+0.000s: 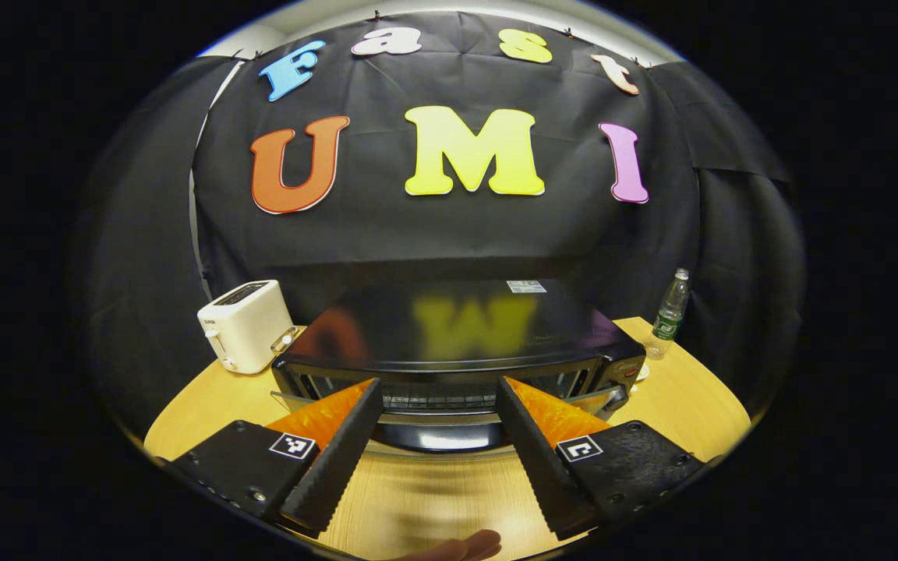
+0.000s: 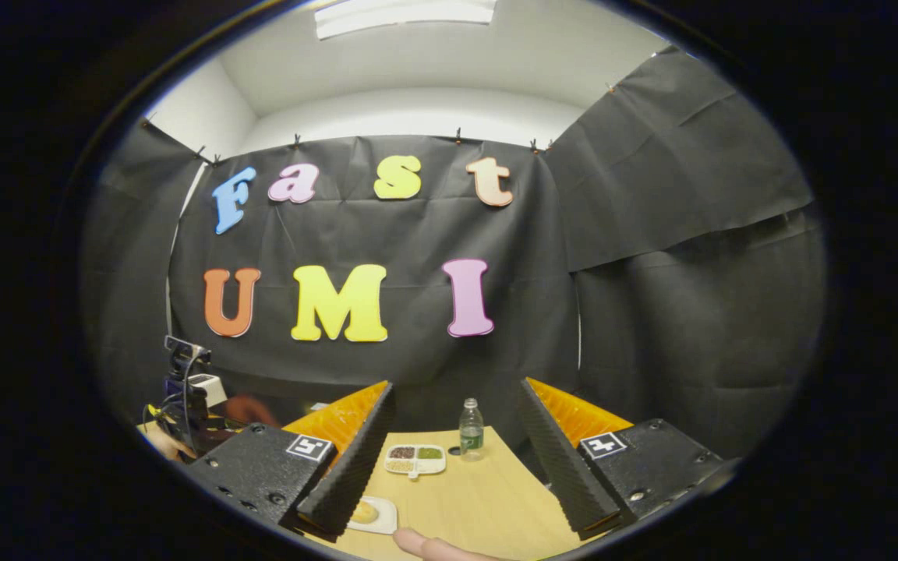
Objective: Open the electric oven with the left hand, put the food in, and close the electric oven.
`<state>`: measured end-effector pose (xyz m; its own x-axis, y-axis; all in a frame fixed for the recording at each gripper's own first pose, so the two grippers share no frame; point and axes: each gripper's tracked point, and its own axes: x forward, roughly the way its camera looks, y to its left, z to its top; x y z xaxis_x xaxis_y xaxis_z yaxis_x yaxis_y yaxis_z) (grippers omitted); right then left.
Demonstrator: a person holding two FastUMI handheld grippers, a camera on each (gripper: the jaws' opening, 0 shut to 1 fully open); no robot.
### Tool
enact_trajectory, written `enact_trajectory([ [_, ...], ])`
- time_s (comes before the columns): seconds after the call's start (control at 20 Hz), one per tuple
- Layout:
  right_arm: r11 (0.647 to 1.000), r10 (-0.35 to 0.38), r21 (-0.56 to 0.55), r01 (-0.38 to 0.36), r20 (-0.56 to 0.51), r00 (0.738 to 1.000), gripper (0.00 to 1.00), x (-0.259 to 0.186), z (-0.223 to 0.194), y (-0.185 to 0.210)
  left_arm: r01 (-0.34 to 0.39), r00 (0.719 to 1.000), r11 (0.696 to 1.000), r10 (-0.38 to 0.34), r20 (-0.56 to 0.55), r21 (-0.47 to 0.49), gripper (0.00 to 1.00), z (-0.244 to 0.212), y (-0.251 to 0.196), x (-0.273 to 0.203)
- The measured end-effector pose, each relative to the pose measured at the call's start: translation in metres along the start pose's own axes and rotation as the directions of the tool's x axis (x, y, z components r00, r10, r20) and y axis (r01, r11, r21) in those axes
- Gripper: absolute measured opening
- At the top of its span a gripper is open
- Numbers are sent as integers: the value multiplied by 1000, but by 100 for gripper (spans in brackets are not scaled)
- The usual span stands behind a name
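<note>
My left claw [image 1: 437,425] gapes before the oven [image 1: 457,343] at frame centre; my right claw [image 2: 457,460] gapes too — bare tabletop [image 2: 480,506] between, plate [image 2: 371,514] lower left.

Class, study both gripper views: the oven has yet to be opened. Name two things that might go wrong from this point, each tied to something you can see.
1. The left tongs stand open, wide before the electric oven; they may slip off the door's upper edge when pulling.
2. The toaster sits close beside the oven and the bottle stands near its other side; a sideways swing might knock either.
</note>
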<state>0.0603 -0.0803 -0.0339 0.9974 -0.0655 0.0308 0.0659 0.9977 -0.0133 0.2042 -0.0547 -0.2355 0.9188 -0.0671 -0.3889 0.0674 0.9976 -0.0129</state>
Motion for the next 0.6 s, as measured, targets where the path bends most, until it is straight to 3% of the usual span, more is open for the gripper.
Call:
enact_trajectory([
  [0.2, 1000, 4, -8, -4, -5, 1000, 95, -9, 4, 5, 0, 1000, 1000, 0, 7, -11, 97, -17, 0, -20],
  [0.4, 1000, -4, -13, 4, 11, 1000, 95, -17, 11, 5, 27, 994, 999, -32, -107, -42, 97, -73, -6, -29],
  [0.45, 1000, -3, -12, 3, 12, 1000, 100, -18, 11, 6, 25, 991, 999, -31, -129, -48, 96, -85, -5, -29],
  [0.5, 1000, -2, -9, 2, 11, 1000, 94, -20, 10, 7, 22, 990, 998, -29, -141, -53, 96, -96, -4, -29],
  [0.6, 1000, 0, -5, 0, 5, 1000, 94, -22, 9, 7, 26, 984, 997, -37, -174, -70, 96, -117, -6, -33],
])
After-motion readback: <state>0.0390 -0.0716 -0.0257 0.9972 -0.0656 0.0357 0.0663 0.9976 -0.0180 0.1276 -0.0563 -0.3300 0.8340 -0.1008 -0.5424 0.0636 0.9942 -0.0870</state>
